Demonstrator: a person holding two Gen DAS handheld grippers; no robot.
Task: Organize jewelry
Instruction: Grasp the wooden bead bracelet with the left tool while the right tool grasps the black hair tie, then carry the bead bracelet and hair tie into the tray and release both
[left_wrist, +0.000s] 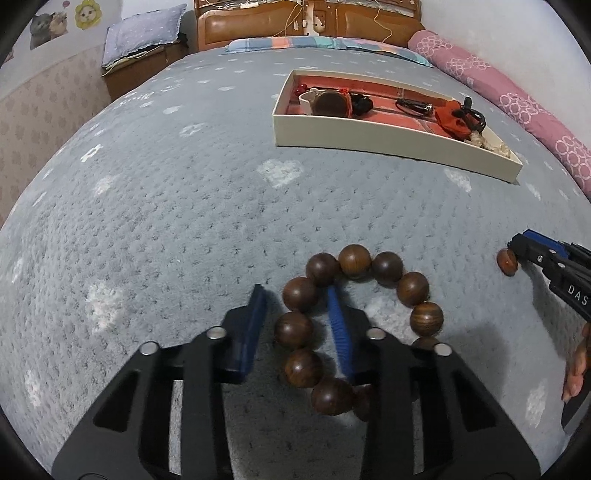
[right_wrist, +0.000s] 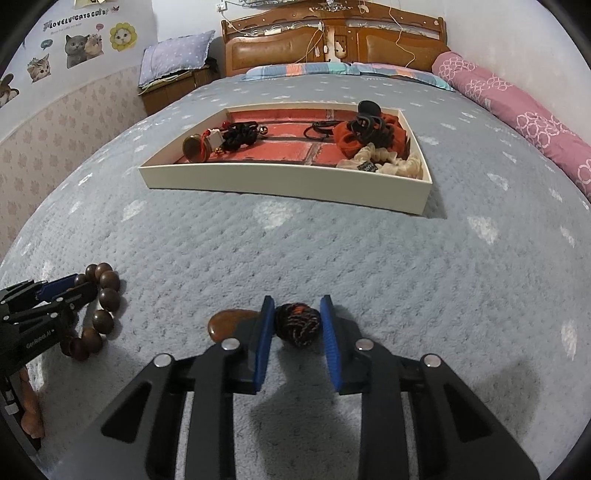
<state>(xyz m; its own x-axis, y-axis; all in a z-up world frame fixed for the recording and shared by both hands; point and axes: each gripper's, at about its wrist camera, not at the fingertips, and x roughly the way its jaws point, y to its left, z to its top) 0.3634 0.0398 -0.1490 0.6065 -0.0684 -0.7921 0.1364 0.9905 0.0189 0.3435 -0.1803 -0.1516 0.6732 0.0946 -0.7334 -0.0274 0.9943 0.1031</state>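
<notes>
The bed, covered in a grey-blue textured blanket with pale heart shapes, fills most of both views; its wooden headboard runs along the top edge. A pink patterned bolster lies at upper right.

A shallow white tray with a brick-print floor sits upper centre in the right wrist view and upper right in the left wrist view. It holds hair ties, a red scrunchie, a cream scrunchie and dark cords; the smaller pieces at its left end are hard to make out.

The bead bracelet, a ring of brown wooden beads, lies on the blanket at lower centre of the left wrist view. The left tongs straddle its left side, one blue pad outside the ring, the other inside; the pads do not visibly press the beads, so the tongs read as released. The bracelet's lower right beads are hidden behind the tong body.

The right tongs are clenched on a dark braided knot flecked with orange. A brown polished pendant beside it is partly hidden behind the left pad.

Readable writing: "LOVELY CATS CLUB" on the wall stickers at upper left; "GenRobot AI" on the left tong body; "DAS", cut off, on the right tong body.
</notes>
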